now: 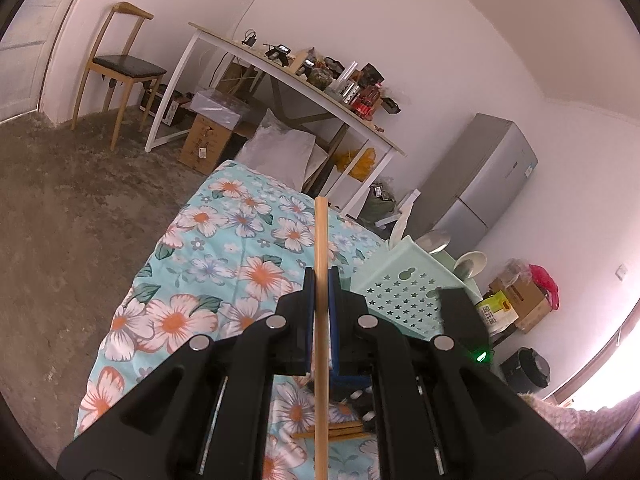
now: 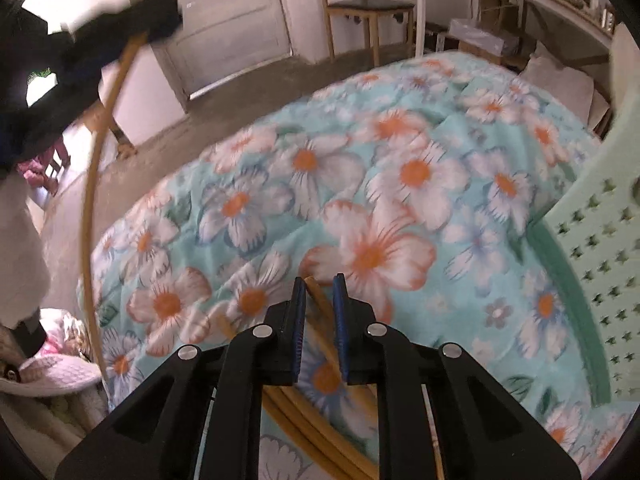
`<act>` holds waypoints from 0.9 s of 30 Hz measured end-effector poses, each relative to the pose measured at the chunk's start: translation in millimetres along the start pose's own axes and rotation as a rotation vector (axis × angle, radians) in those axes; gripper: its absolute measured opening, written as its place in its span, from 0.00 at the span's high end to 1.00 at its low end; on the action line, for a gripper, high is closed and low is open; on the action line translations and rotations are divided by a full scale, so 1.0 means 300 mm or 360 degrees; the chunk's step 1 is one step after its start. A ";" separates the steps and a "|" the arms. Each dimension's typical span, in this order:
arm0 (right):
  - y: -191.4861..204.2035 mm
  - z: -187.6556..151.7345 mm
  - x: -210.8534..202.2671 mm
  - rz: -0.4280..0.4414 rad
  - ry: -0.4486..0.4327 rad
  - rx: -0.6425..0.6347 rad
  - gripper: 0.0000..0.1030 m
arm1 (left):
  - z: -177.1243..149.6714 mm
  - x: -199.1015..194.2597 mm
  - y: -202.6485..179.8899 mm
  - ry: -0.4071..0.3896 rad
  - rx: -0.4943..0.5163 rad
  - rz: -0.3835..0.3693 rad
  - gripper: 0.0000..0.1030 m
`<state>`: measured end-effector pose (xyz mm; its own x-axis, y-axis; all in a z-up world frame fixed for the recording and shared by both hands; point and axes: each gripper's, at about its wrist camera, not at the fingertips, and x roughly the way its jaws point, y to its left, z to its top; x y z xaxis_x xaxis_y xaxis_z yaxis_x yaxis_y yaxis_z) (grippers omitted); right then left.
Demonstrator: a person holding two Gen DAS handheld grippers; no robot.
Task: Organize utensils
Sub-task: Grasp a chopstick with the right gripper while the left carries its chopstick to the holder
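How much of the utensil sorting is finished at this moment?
Done: spoons already stand in the green basket. In hand: the left claw grips one chopstick; the right claw straddles other chopsticks on the floral quilt. Left: those loose chopsticks.

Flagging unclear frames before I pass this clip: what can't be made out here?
- Right gripper: chopsticks lie between the pads, but motion blur hides whether the pads press them.
- Chopstick in the shut left gripper: its lower end is cut off by the left view's bottom edge.
- Basket: contents mostly hidden by its wall in the left view; cut off by the right view's edge.
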<state>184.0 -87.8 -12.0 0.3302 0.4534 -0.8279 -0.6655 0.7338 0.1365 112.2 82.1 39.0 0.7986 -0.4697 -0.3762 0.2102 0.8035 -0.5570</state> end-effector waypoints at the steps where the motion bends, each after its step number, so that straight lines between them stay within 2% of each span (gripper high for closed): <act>1: -0.013 0.006 -0.024 -0.0015 -0.0033 0.0016 0.88 | 0.000 -0.002 0.001 -0.0002 0.0003 0.0004 0.95; 7: -0.143 0.025 -0.316 -0.0147 -0.0412 0.0216 0.90 | 0.004 -0.005 -0.009 -0.0016 0.0020 0.0022 0.95; 13: -0.242 -0.060 -0.583 -0.0223 -0.0794 0.0423 0.91 | 0.023 -0.015 -0.041 -0.0056 0.0036 0.0030 0.95; 19: -0.249 -0.176 -0.661 -0.0246 -0.0935 0.0532 0.92 | 0.045 -0.030 -0.073 -0.0110 0.0008 0.0014 0.95; 23: -0.252 -0.249 -0.687 -0.0325 -0.0954 0.0559 0.94 | 0.064 -0.033 -0.121 -0.0106 0.0061 -0.0024 0.95; 27: -0.271 -0.303 -0.704 -0.0308 -0.0978 0.0617 0.95 | 0.090 -0.042 -0.187 -0.0140 0.0146 -0.0057 0.95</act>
<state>107.5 -289.3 102.3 0.8072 0.4154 -0.4193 -0.3115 0.9033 0.2951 105.5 52.8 94.9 0.8351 -0.4680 -0.2890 0.2869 0.8189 -0.4972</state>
